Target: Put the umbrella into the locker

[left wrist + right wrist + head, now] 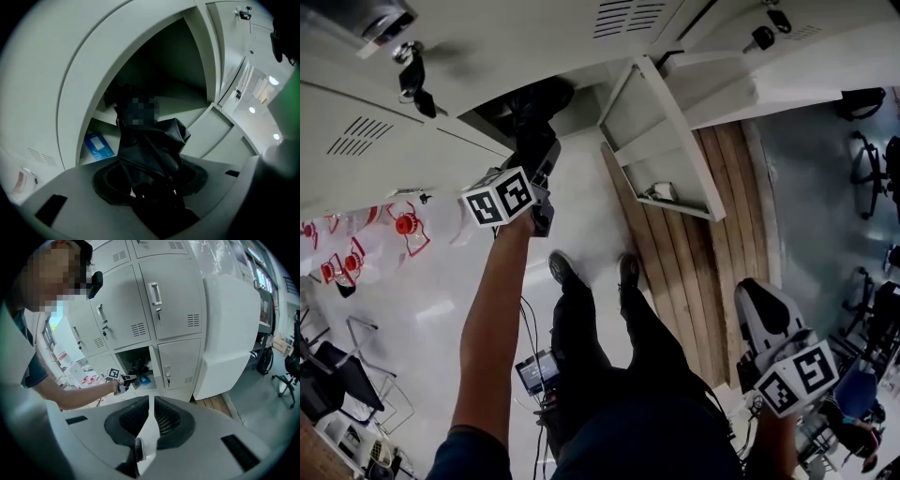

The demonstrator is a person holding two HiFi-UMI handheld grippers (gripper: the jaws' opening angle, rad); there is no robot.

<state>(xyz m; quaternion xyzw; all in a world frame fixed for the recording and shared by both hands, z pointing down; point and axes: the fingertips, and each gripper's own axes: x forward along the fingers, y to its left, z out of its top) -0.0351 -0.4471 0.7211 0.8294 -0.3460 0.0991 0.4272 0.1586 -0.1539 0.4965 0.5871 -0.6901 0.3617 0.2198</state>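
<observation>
1. Plainly, the umbrella point(150, 145) is the thing in hand: a folded black bundle, clenched near its lower end between the jaws of the left gripper point(152, 183). Its top leans forward into the mouth of the locker point(75, 84).
2. It is gripped low, I judge, so that the free length goes in first and the gripper can stop at the opening.
3. Whether the far end touches the shelf point(187, 105) inside or hangs just above it I cannot say. The compartment is dark, and black cloth against shadow gives no edge.
4. Under that shelf, in the lower part of the same opening, lies a blue packet point(98, 145) (no part of the task, but worth not crushing).
5. The door point(661, 141) stands swung wide to the right of the opening, above the wooden planks point(675, 244). That leaves the mouth free for the outstretched left arm.
6. The right gripper point(150, 416) hangs low at the person's right side, well apart from the locker, its jaws drawn together on nothing. With the door already open it has no work here, which likely explains why it is parked out of the way.
7. By my reading the task is near its end. What is left is to rest the umbrella on the shelf and release it. The risk is a loose bundle tipping back out if it is let go before it lies settled.
</observation>
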